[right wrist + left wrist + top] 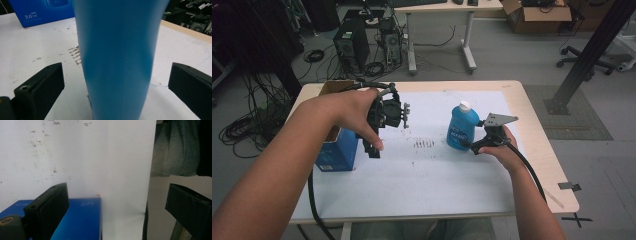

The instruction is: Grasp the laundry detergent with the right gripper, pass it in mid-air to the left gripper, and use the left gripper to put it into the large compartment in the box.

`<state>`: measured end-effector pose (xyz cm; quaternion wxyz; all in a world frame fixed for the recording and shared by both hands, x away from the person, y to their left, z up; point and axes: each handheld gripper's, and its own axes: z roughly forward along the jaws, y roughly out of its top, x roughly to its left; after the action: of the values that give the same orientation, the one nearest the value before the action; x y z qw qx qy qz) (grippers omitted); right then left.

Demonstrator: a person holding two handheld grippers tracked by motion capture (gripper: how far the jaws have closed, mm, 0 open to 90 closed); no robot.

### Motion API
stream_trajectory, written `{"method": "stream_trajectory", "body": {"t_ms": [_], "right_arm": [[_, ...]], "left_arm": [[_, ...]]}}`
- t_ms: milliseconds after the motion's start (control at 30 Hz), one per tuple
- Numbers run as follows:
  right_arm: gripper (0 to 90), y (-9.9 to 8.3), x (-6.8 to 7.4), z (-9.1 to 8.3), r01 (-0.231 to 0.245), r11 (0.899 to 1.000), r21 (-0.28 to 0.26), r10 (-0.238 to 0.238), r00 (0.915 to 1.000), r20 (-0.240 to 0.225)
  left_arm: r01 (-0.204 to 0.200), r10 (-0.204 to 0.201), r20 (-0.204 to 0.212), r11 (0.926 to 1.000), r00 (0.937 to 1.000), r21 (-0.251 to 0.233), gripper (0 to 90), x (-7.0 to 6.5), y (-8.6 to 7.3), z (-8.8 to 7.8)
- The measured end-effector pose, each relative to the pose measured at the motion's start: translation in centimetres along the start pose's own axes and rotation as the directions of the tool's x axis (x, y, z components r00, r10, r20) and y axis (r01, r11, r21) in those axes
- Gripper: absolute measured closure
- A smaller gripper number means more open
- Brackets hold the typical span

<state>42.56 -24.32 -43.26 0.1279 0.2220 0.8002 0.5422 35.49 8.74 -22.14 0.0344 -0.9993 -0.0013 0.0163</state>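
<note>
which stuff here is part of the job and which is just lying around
In the job:
- blue bottle, standing between the open jaws of the right gripper
- open blue box, beside the left gripper

Lying about:
- computer tower on the floor
- cardboard box
- office chair

Both grippers — left point(373, 145), right point(467, 146) — hold their fingers spread wide.

Left gripper point(117, 212): two black jaws stand wide apart, nothing between the pads. Glossy blue cardboard box point(82, 220) lies beneath the left jaw; scuffed white table sheet point(100, 157) lies beyond.
</note>
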Motion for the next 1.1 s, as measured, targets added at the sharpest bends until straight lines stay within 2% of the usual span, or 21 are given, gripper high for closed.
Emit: {"method": "stream_trajectory", "body": {"t_ms": [267, 767, 1100], "right_arm": [[0.4, -0.2, 0.1, 0.7, -0.008, 1.0, -0.03, 0.008, 1.0, 0.0], [0.5, -0.6, 0.2, 1.6, -0.026, 0.997, -0.075, 0.029, 0.9988, 0.039], [7.7, -0.7, 0.4, 1.9, -0.02, 0.996, -0.092, 0.024, 0.9986, 0.047]], "left_arm": [[-0.002, 0.002, 0.0, 1.0, 1.0, 0.0, 5.4, 0.0, 0.0, -0.1], [-0.004, 0.004, -0.005, 1.0, 1.0, -0.004, 5.5, 0.1, -0.2, 0.0], [0.0, 0.0, -0.013, 1.0, 0.9999, -0.008, 5.6, 0.2, -0.4, 0.0]]}}
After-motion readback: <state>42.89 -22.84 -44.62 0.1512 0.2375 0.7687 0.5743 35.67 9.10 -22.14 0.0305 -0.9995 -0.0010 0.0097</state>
